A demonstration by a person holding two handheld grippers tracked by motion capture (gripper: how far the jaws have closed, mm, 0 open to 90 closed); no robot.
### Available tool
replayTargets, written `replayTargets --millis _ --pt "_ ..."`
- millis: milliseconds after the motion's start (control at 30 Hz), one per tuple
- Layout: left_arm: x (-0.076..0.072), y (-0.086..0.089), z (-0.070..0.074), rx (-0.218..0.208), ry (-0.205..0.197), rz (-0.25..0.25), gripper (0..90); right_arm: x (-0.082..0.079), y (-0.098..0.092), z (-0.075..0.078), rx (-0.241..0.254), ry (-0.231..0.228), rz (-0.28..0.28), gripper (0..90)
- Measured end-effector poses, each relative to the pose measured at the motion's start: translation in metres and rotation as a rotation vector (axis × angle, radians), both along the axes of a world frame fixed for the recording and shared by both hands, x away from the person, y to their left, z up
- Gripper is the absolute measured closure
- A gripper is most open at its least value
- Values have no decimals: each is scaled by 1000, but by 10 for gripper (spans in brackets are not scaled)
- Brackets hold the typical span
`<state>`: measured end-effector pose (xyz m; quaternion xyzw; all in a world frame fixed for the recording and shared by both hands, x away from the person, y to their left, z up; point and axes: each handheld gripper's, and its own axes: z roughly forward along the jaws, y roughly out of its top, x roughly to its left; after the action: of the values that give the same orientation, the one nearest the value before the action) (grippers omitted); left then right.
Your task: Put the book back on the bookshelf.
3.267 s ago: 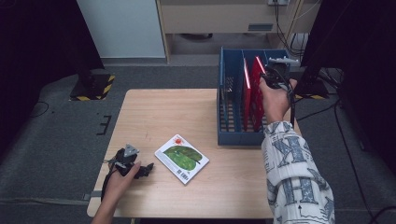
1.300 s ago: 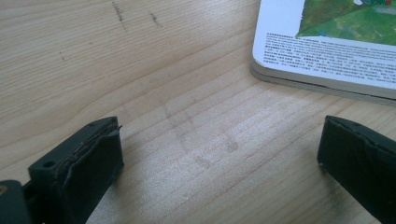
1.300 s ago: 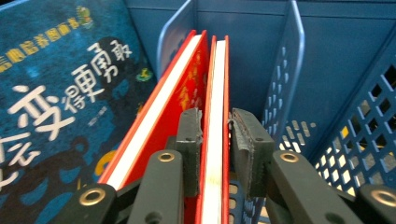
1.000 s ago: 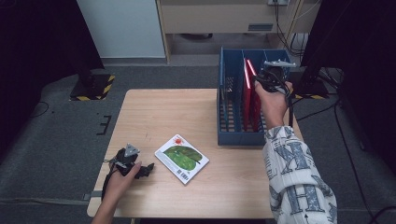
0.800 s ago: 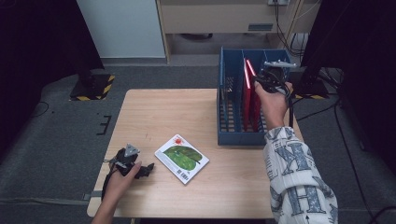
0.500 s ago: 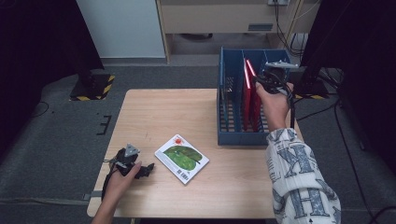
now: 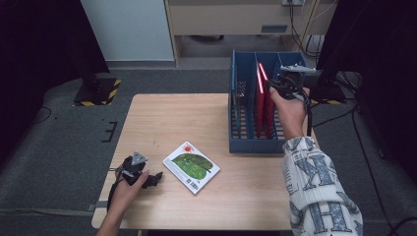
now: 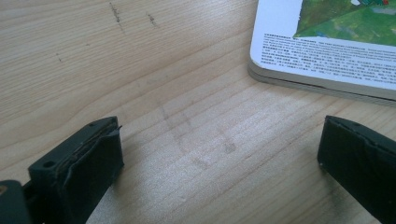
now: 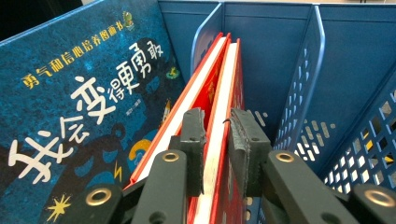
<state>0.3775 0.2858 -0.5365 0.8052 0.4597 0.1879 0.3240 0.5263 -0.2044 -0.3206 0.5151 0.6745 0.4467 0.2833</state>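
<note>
In the blue rack (image 7: 246, 142) at the worktop's (image 7: 196, 113) far right, my right claw (image 9: 215, 135) is clamped on the upright red book (image 9: 223, 93), its jaws pressing both covers. A blue book (image 9: 70, 102) leans beside it. My left claw (image 8: 219, 158) rests wide open and empty, near the green book (image 7: 192, 166).

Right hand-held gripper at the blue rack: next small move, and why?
Probably lift the red book straight up out of the blue file rack. The right hand-held gripper has its jaws clamped on the book's top edge, and the book stands upright in the middle slot beside a second red book.
</note>
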Motion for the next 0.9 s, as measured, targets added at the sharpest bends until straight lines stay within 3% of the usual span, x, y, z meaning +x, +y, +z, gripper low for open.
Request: replayTargets --millis 567,900 --pt "0 -1 0 -5 -3 -1 0 0 4 1 -7 3 18 725" --pt "0 -1 0 -2 -2 -5 0 -7 -3 6 -26 -23 13 547"
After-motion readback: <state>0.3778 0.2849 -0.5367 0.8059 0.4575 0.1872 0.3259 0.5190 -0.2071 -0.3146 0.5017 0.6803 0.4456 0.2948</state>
